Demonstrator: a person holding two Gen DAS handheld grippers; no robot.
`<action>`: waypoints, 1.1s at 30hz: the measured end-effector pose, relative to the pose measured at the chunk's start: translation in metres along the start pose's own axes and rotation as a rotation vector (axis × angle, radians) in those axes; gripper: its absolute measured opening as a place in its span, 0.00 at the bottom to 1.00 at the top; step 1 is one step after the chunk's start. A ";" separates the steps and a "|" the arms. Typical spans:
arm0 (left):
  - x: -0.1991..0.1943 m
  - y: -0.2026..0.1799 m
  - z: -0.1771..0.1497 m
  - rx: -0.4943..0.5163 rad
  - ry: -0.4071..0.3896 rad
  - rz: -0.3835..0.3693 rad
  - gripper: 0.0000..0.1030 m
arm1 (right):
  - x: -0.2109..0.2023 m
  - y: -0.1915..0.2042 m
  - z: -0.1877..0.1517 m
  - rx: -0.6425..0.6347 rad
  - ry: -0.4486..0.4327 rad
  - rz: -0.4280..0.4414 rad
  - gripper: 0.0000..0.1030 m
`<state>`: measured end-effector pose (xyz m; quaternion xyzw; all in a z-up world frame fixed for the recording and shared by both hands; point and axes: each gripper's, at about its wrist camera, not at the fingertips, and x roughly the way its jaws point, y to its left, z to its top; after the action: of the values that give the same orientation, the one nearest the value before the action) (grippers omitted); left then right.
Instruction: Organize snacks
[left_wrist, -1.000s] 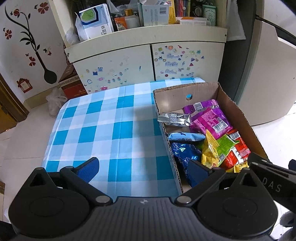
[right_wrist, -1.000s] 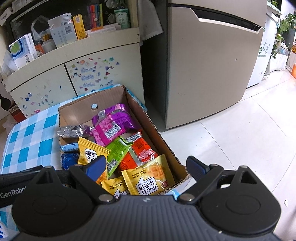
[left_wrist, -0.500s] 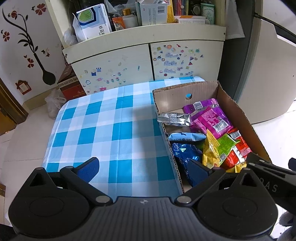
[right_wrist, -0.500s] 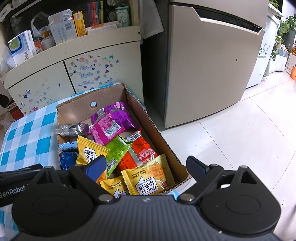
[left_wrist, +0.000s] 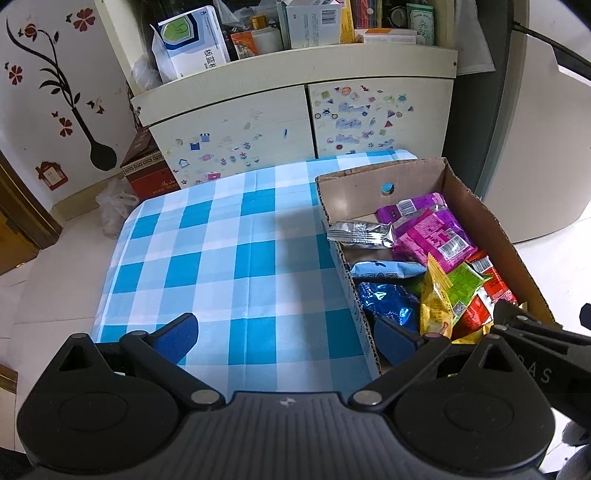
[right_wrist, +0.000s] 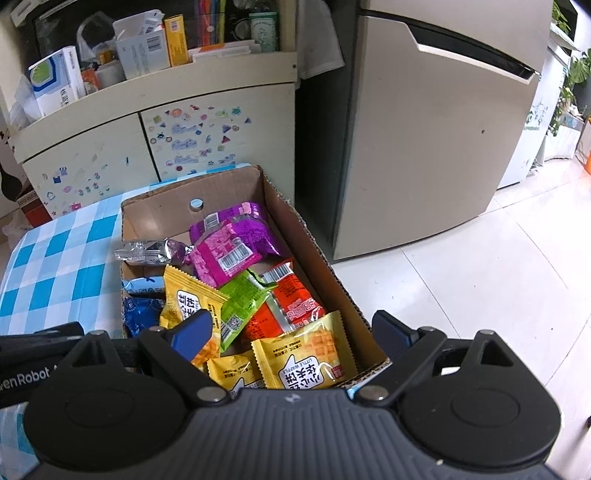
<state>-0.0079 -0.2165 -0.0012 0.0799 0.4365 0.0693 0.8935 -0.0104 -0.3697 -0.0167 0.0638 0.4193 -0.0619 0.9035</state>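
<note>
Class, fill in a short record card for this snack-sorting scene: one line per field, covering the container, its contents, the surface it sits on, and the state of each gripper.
container: open cardboard box, on the table's right side
contents: mixed snack packets, including yellow waffle packet, green packet, magenta packet, silver packet, blue foil packet
surface: blue-and-white checked tablecloth, nothing resting on the visible checked area
left gripper: open, holding nothing, above the cloth by the box's left wall
right gripper: open, holding nothing, above the box's near end
</note>
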 end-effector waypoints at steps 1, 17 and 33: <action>0.000 0.000 0.000 -0.001 0.002 -0.003 1.00 | 0.000 0.000 0.000 -0.003 -0.001 0.000 0.91; 0.007 -0.014 0.005 -0.069 0.026 -0.014 1.00 | 0.006 -0.012 0.004 -0.023 0.041 -0.009 0.90; 0.009 -0.032 0.004 -0.089 0.046 -0.004 1.00 | 0.013 -0.025 0.010 -0.085 0.061 -0.025 0.90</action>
<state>0.0025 -0.2464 -0.0118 0.0377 0.4536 0.0889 0.8860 0.0009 -0.3967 -0.0217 0.0219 0.4497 -0.0530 0.8913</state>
